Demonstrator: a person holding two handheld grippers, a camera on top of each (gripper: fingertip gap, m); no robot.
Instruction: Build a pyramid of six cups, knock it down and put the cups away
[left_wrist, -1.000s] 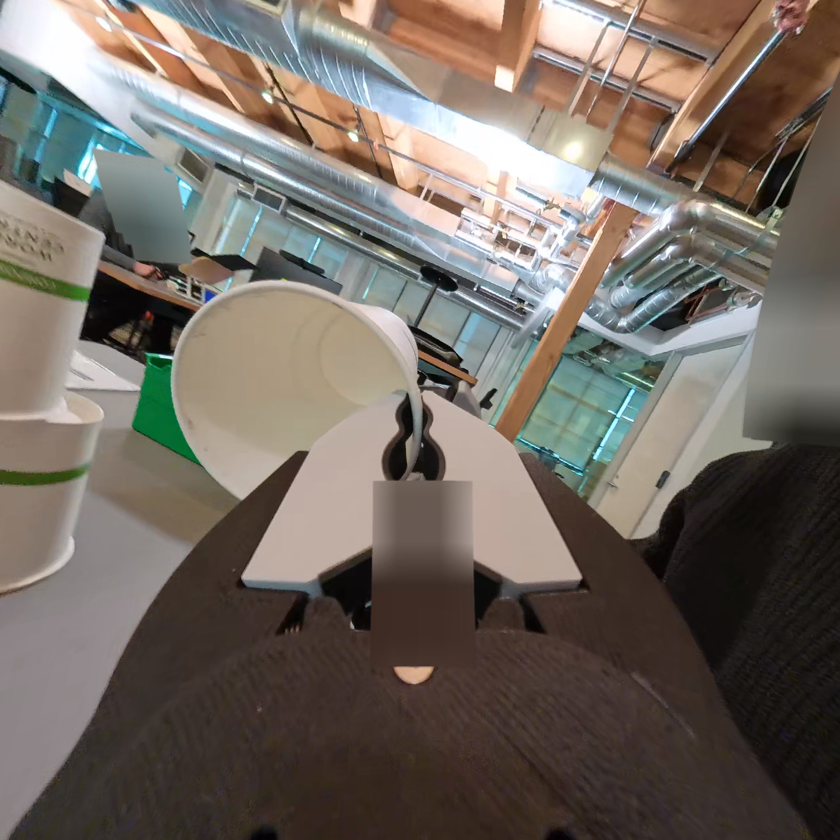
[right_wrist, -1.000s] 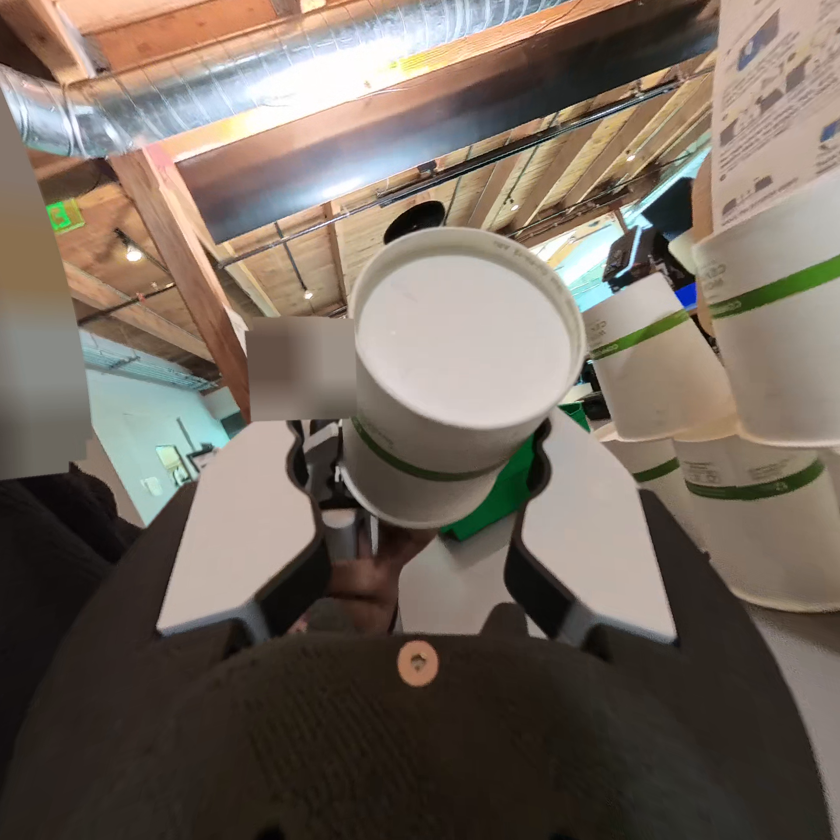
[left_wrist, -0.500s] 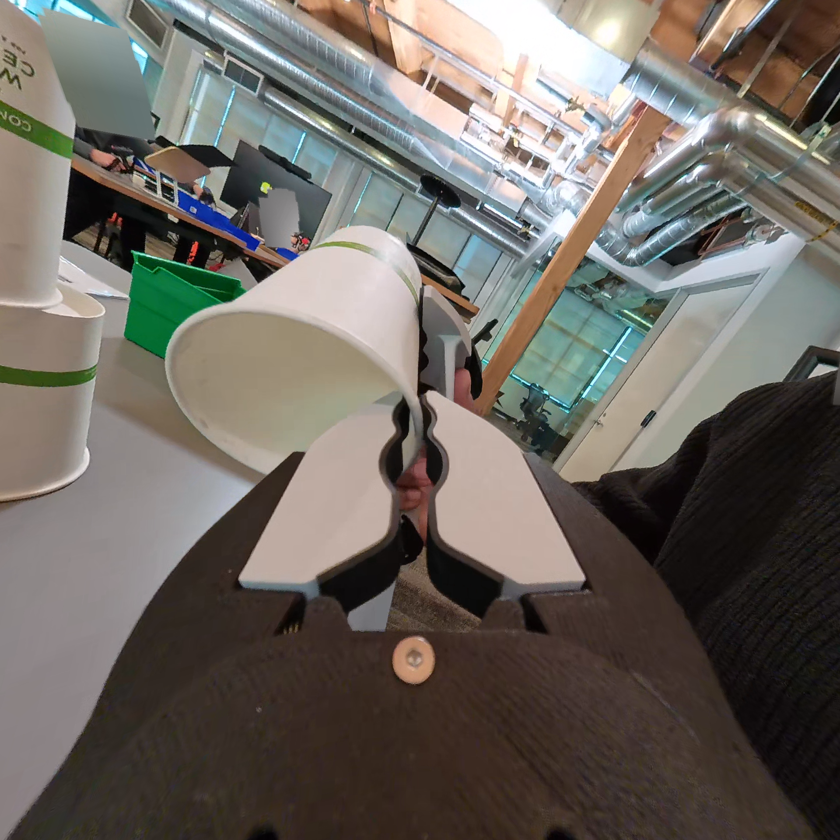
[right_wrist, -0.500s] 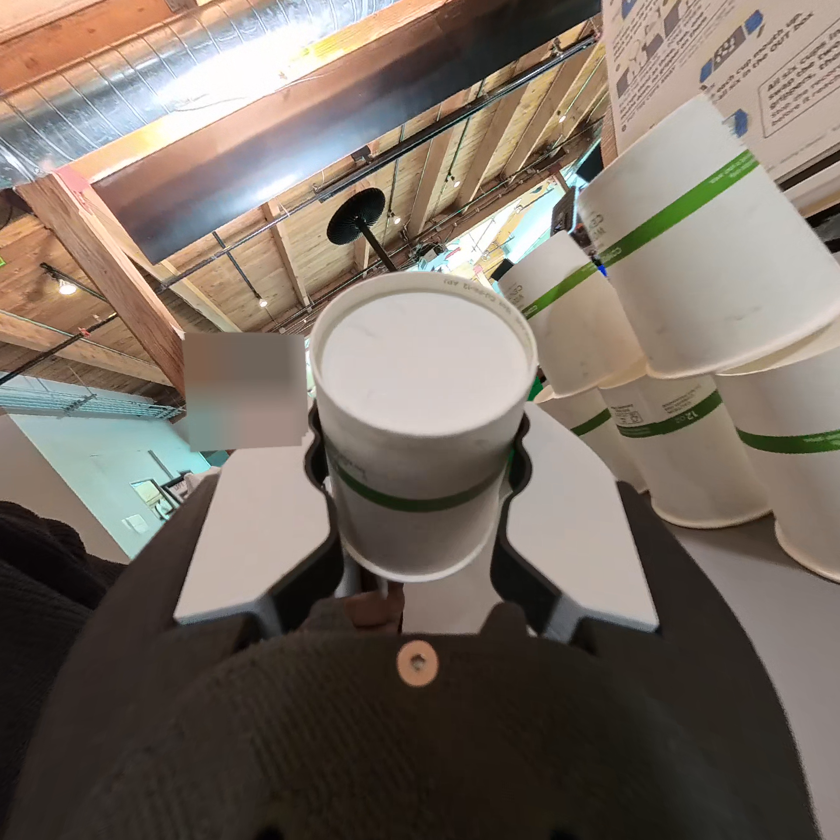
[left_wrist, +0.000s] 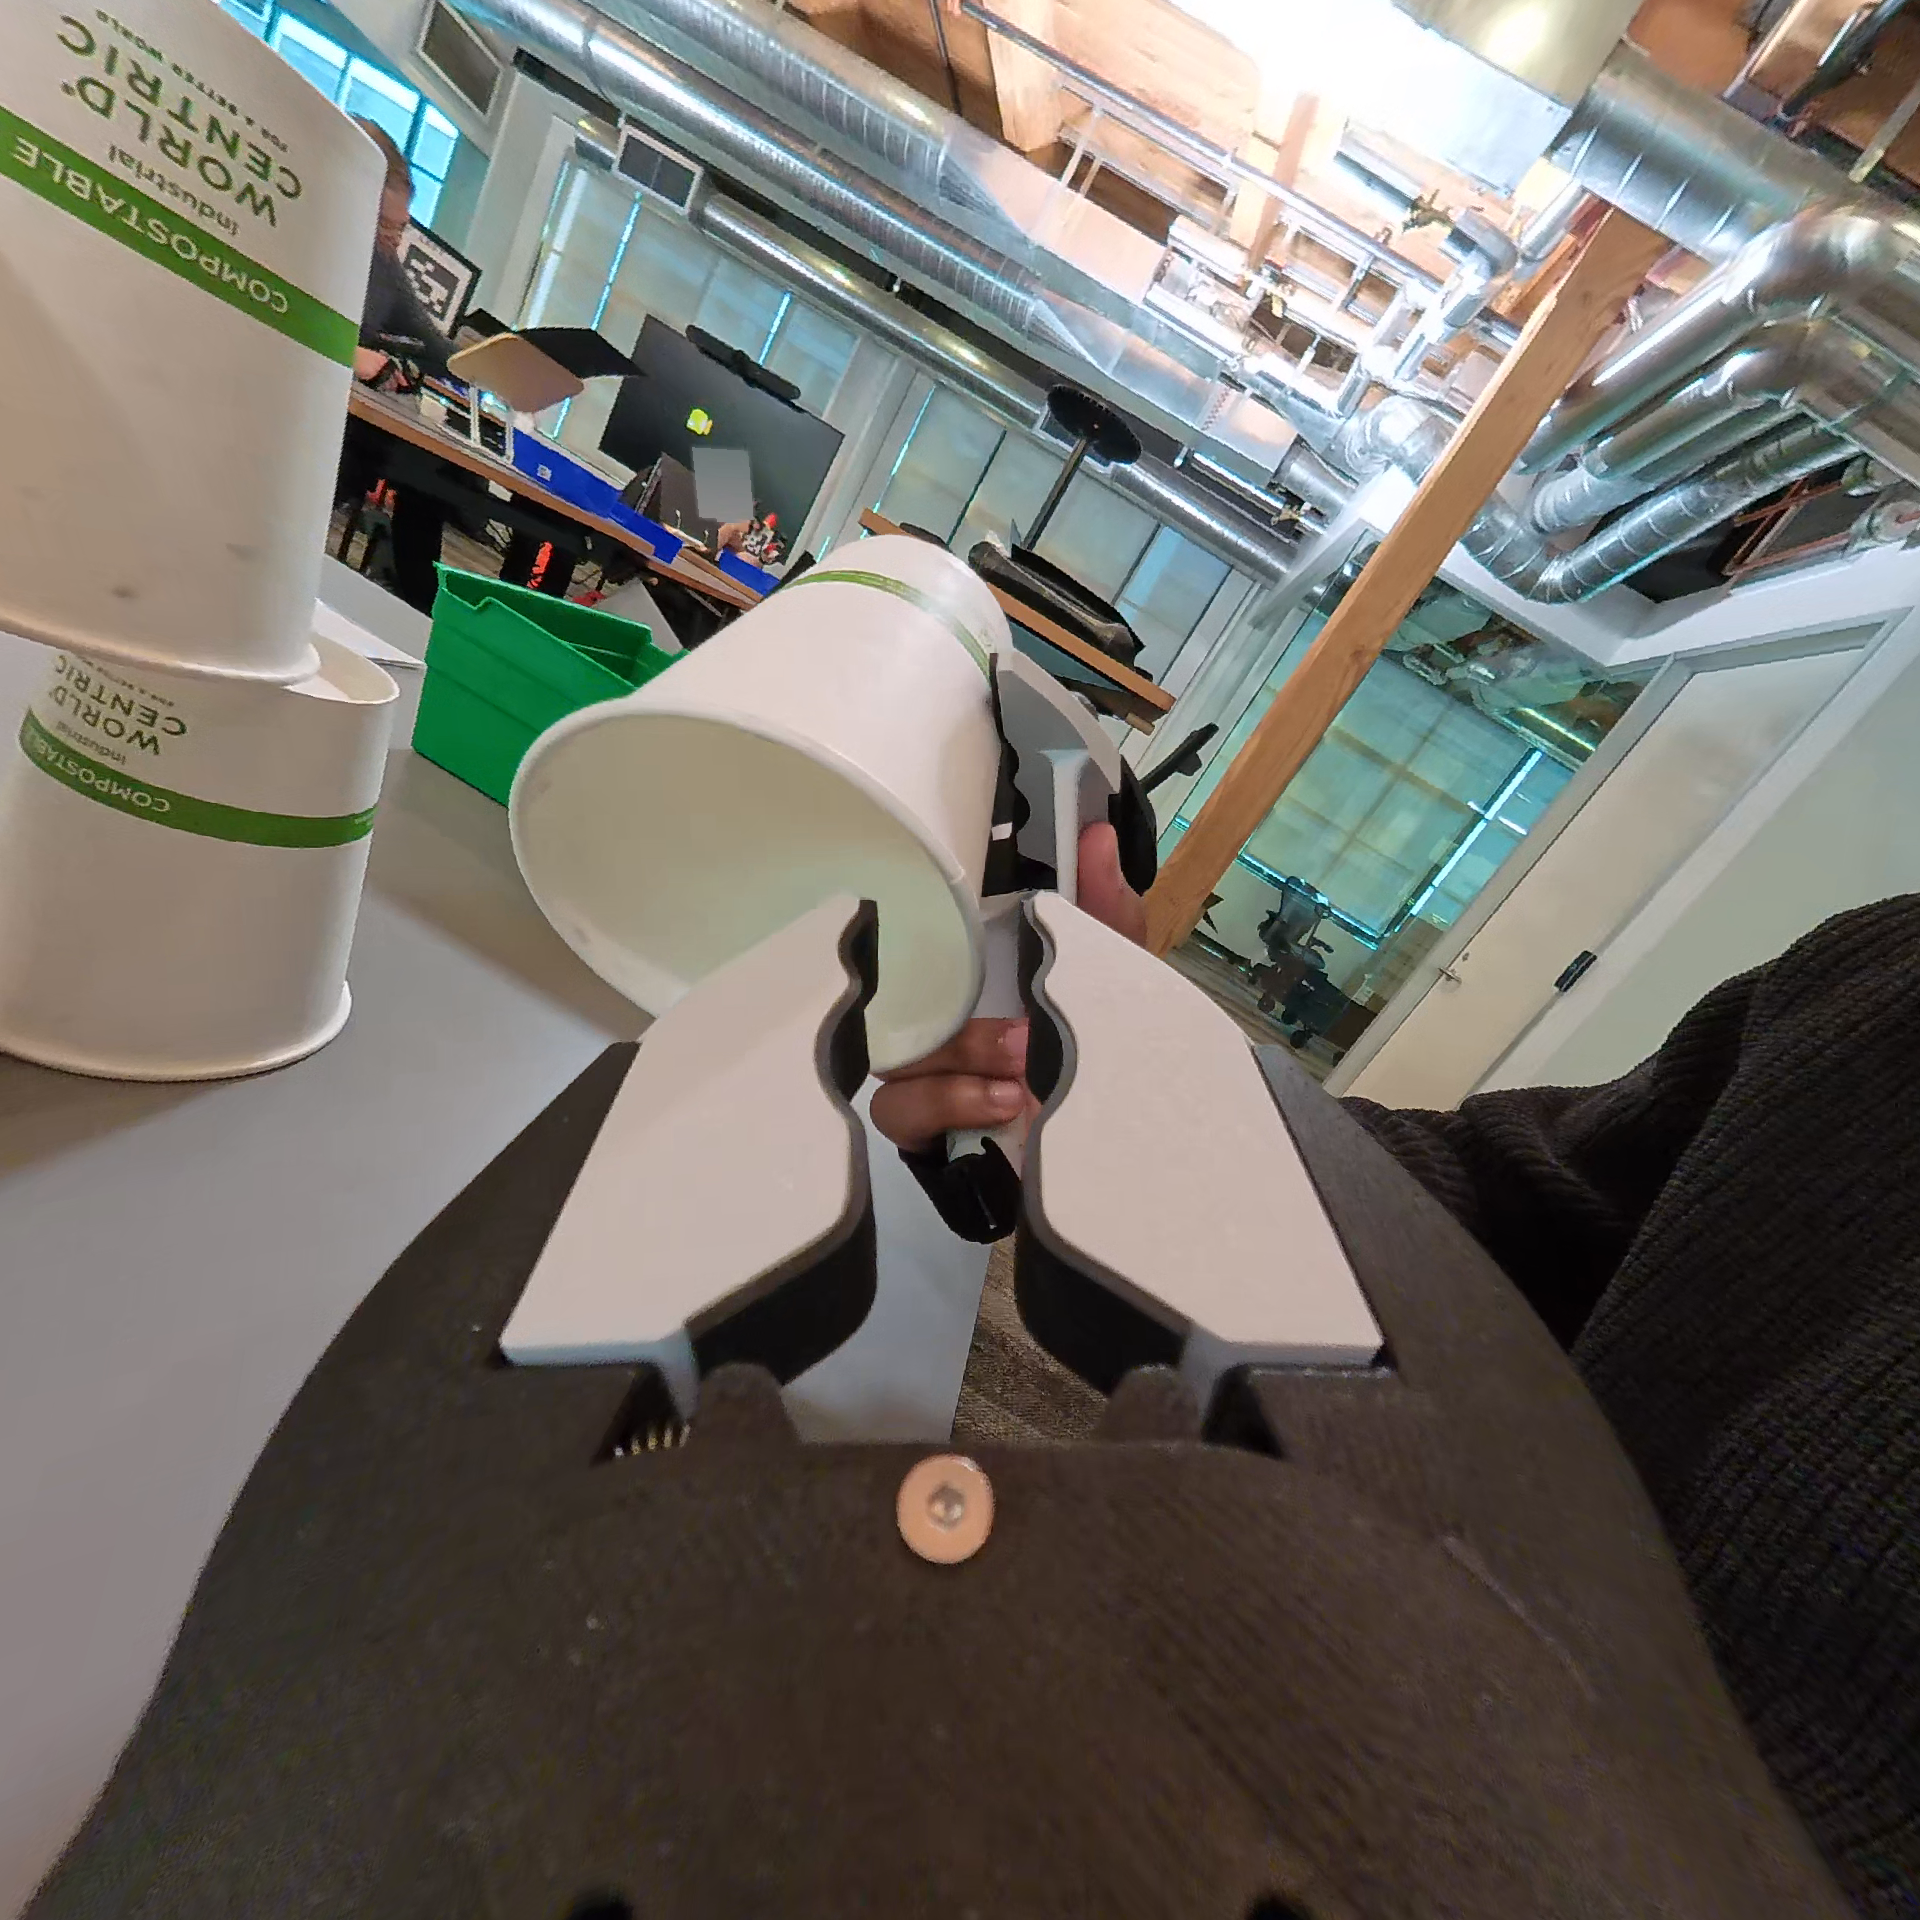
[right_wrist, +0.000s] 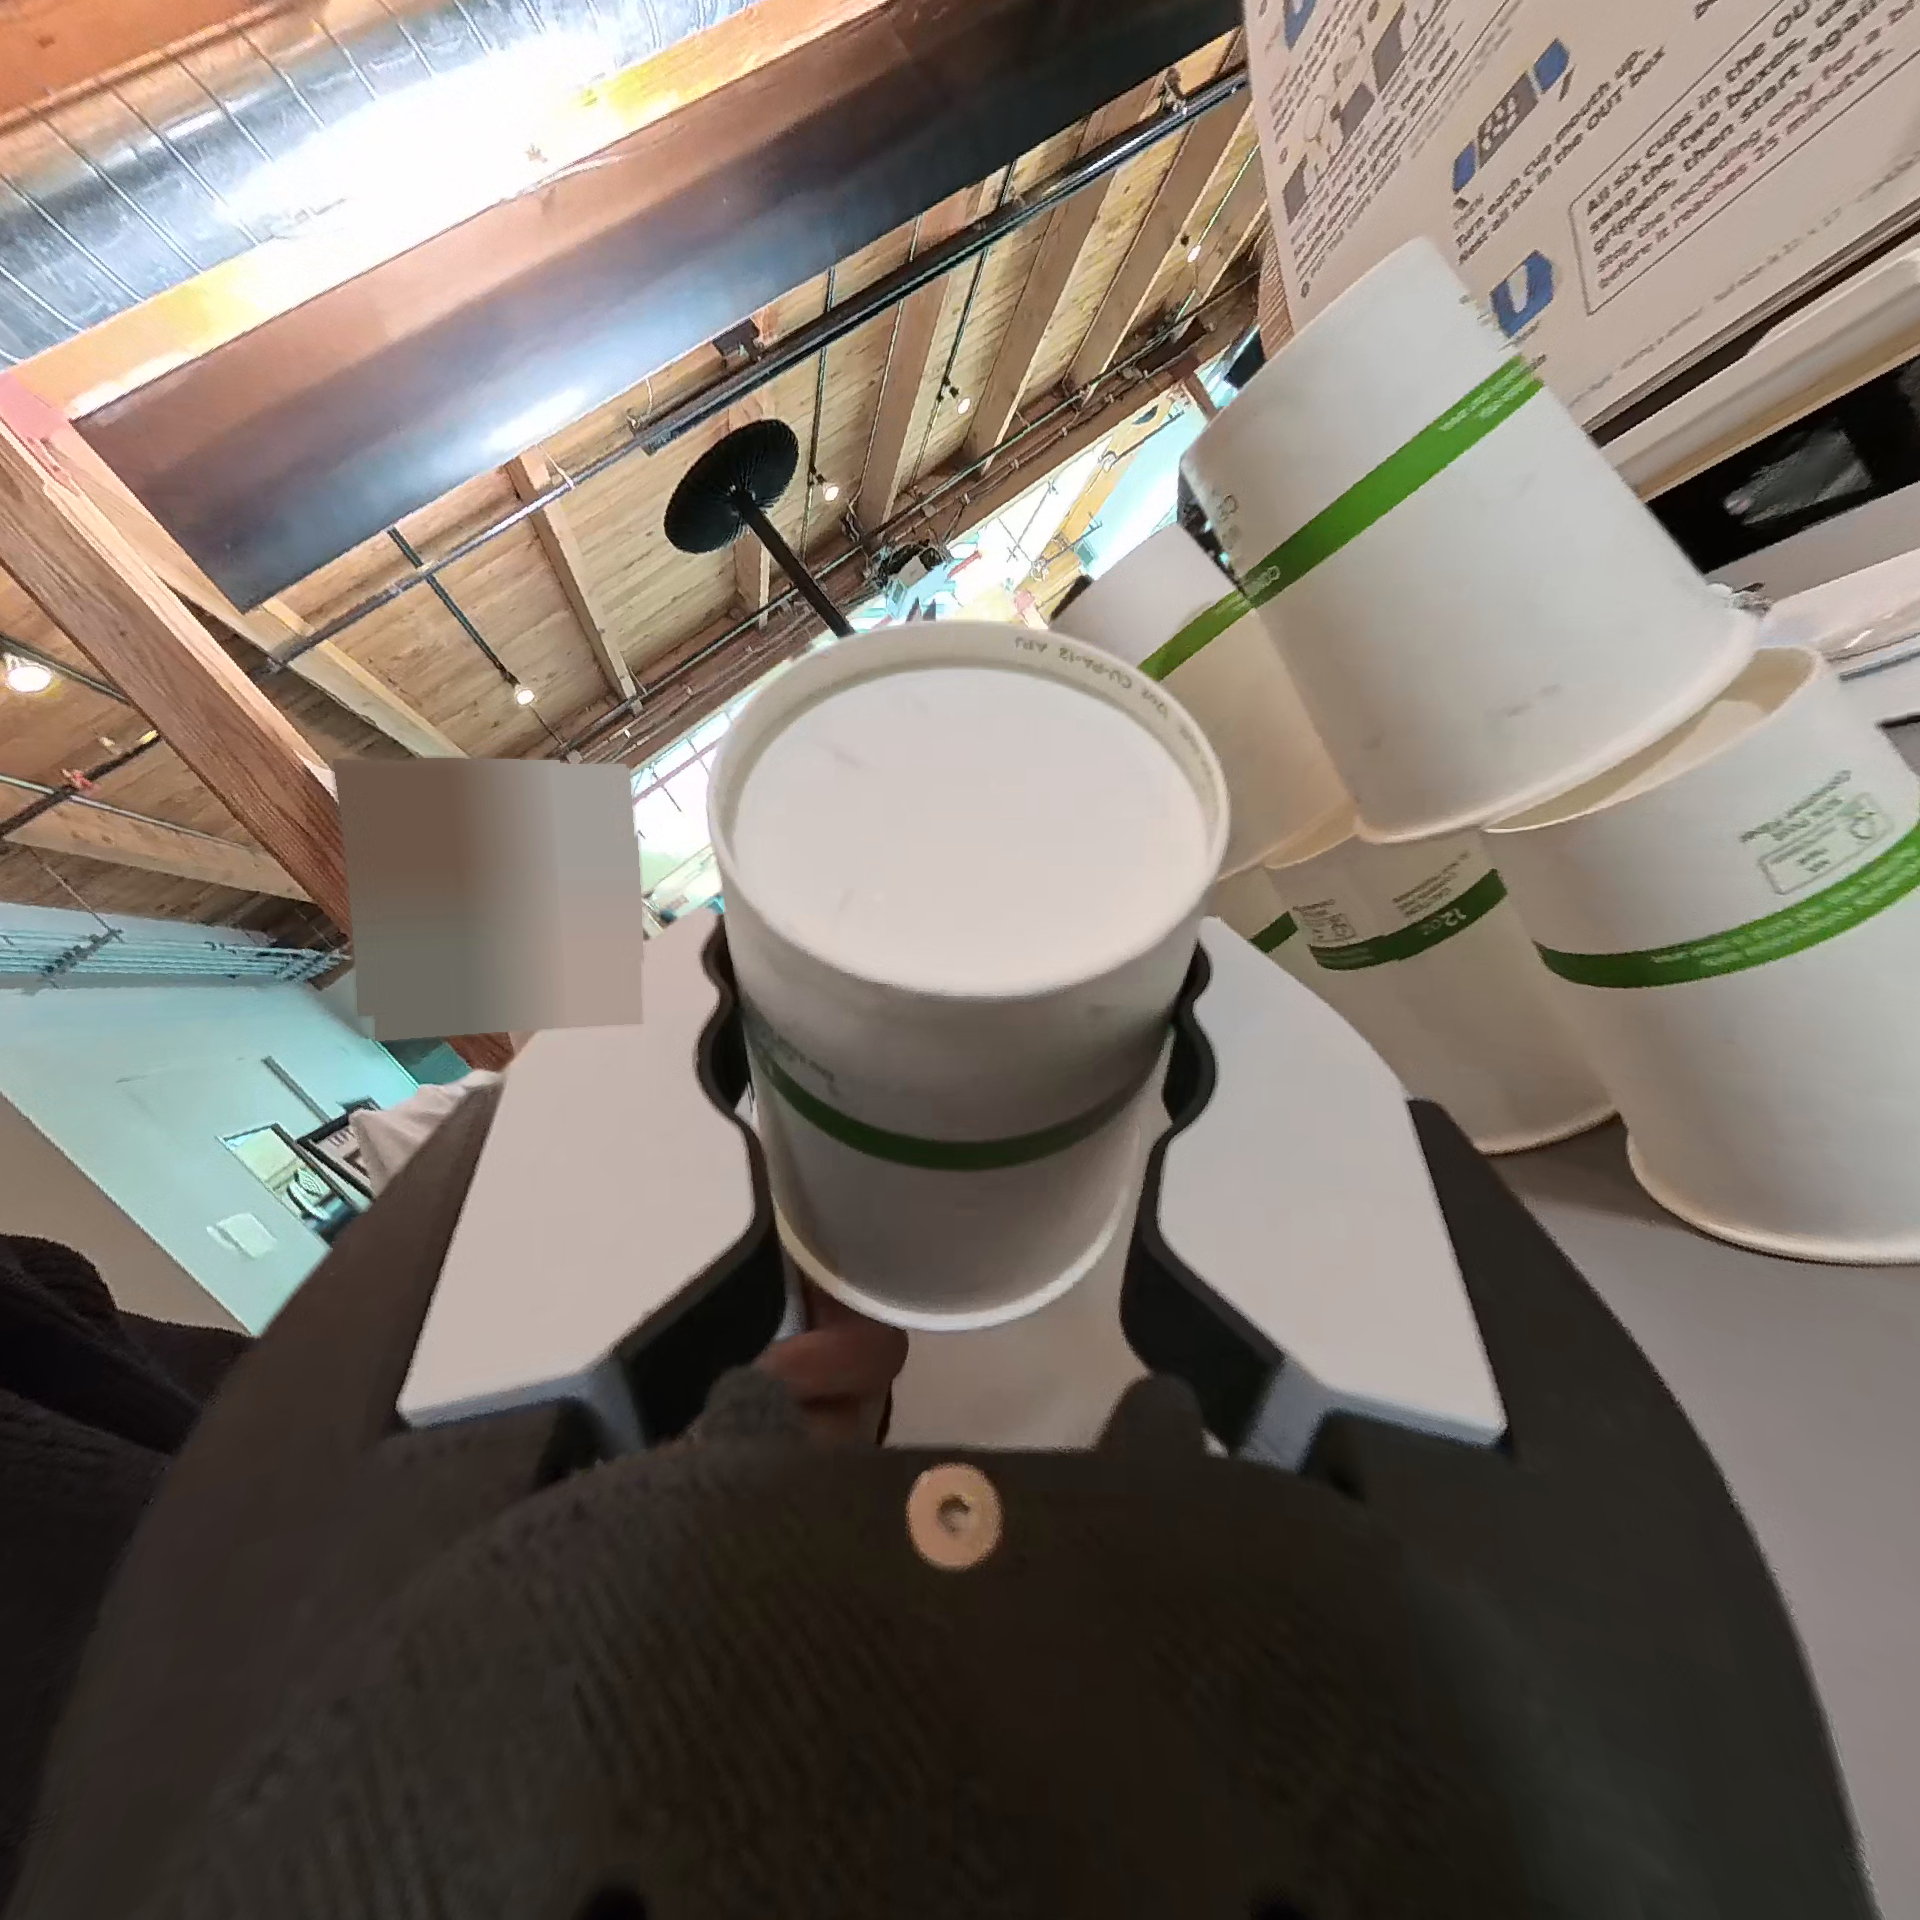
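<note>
Top stacked cup (left_wrist: 156, 343) cut off by frame edge.

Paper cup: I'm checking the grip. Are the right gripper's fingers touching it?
Touching. In the right wrist view, the right gripper clamps both sides of the paper cup.

White paper cups with a green band: one held cup (right_wrist: 961, 997), plus five stacked on the grey table (right_wrist: 1714, 1371) in the right wrist view — two upper cups (right_wrist: 1455, 623) over three lower cups (right_wrist: 1756, 1049). Two grippers: left gripper (left_wrist: 940, 925), right gripper (right_wrist: 961, 956). One green bin (left_wrist: 499, 675).
</note>
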